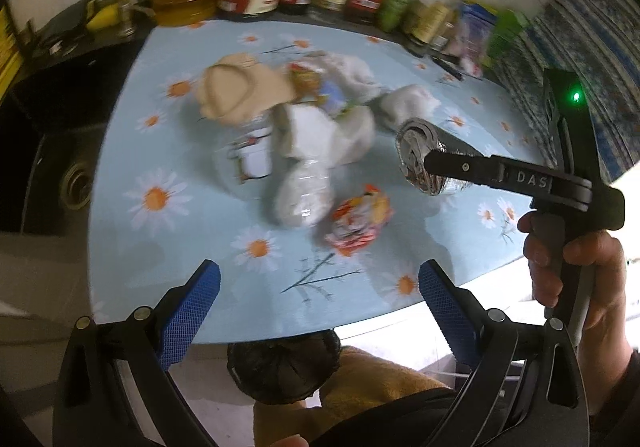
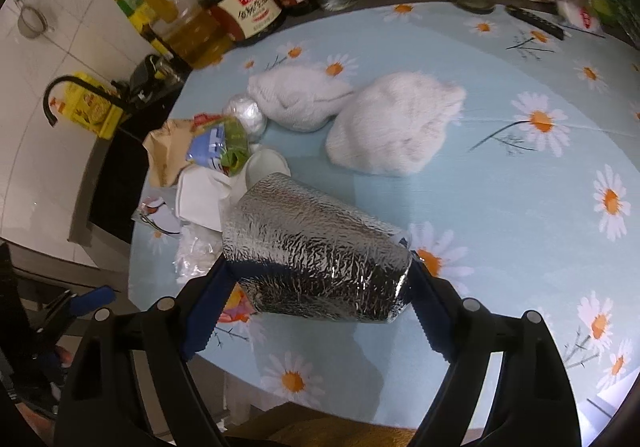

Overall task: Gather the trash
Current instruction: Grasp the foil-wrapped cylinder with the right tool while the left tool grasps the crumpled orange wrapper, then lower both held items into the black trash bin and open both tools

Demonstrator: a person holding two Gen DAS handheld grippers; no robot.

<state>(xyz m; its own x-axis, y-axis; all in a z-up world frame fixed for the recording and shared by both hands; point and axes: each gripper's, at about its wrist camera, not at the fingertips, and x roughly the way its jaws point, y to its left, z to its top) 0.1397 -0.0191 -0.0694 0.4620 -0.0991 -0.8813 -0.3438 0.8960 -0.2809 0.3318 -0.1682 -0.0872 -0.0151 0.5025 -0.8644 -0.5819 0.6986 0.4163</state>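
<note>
A daisy-print table (image 2: pixel 500 183) is carrying 2 white crumpled wads (image 2: pixel 394 123), a paper cup (image 1: pixel 320 135), wrappers (image 1: pixel 358 221) and bottles (image 2: pixel 248 7) lining its far edge.

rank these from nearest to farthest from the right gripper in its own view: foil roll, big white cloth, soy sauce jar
1. foil roll: gripped between the right gripper fingers, at the table's near edge.
2. big white cloth: mid-table, beyond the roll and a little right.
3. soy sauce jar: far edge, up left in the bottle row.
</note>
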